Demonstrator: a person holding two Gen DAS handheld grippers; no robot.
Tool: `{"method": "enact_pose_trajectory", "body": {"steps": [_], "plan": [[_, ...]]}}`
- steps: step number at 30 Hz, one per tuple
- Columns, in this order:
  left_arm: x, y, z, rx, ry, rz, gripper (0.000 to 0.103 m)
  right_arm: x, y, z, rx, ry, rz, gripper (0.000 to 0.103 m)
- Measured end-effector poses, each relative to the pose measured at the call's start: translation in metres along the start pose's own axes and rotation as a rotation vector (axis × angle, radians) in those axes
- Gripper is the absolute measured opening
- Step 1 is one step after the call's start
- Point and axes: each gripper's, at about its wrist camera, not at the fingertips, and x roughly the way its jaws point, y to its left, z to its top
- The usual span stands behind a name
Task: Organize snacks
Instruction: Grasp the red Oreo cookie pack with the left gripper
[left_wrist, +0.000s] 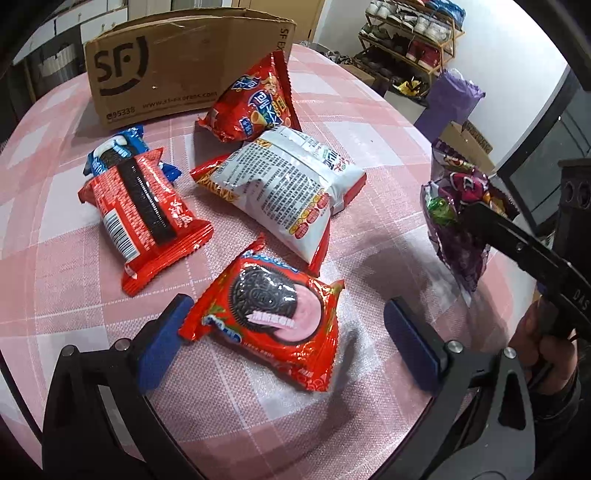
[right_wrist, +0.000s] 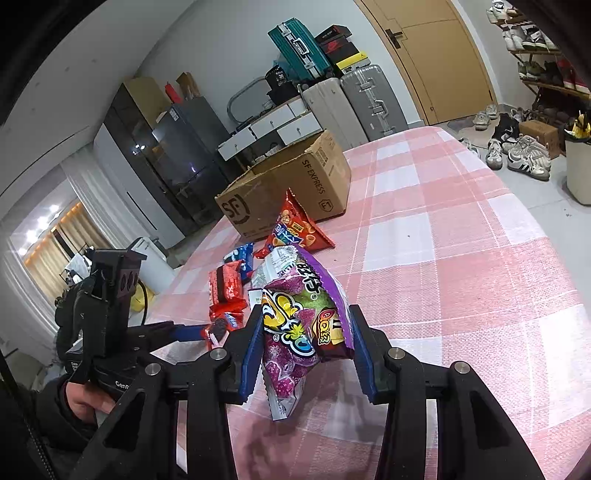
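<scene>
My left gripper (left_wrist: 284, 328) is open, its blue pads either side of a red Oreo pack (left_wrist: 275, 317) lying on the pink checked table (left_wrist: 369, 122). Beyond it lie a red sandwich-biscuit pack (left_wrist: 144, 218), a blue Oreo pack (left_wrist: 118, 147), a white-backed snack bag (left_wrist: 284, 184) and a red chip bag (left_wrist: 255, 99). An open SF cardboard box (left_wrist: 177, 62) stands at the far edge. My right gripper (right_wrist: 306, 350) is shut on a purple candy bag (right_wrist: 303, 325) and holds it above the table; the bag also shows in the left wrist view (left_wrist: 458, 218).
The table edge drops off to the right. A shoe rack (left_wrist: 410, 40) and a purple bag (left_wrist: 450, 99) stand on the floor beyond it. Suitcases (right_wrist: 351, 99), a door and a dark cabinet (right_wrist: 162, 147) line the far wall.
</scene>
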Motion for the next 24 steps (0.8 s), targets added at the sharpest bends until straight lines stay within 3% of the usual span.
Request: {"method": "enact_pose_trajectory", "body": {"steps": [9, 12, 14, 16, 18, 24], "plan": [[0.007, -0.018, 0.004, 0.045, -0.018, 0.035, 0.089, -0.005, -0.002, -0.004, 0.009, -0.01, 0.001, 0.044], [0.007, -0.016, 0.004, 0.059, -0.031, 0.044, 0.07, -0.007, 0.0, -0.004, 0.001, -0.014, -0.004, 0.044], [0.005, -0.015, 0.005, 0.065, -0.036, 0.021, 0.052, -0.006, 0.001, -0.003, -0.002, -0.014, -0.005, 0.044], [-0.001, -0.007, 0.002, 0.051, -0.034, 0.002, 0.046, -0.006, 0.002, -0.004, -0.007, -0.011, -0.01, 0.044], [-0.002, 0.001, 0.002, 0.024, -0.038, -0.061, 0.046, -0.008, 0.005, -0.004, 0.001, -0.005, -0.013, 0.044], [-0.023, 0.008, -0.002, 0.03, -0.088, -0.086, 0.046, -0.021, 0.025, 0.004, -0.035, -0.024, 0.0, 0.044]]}}
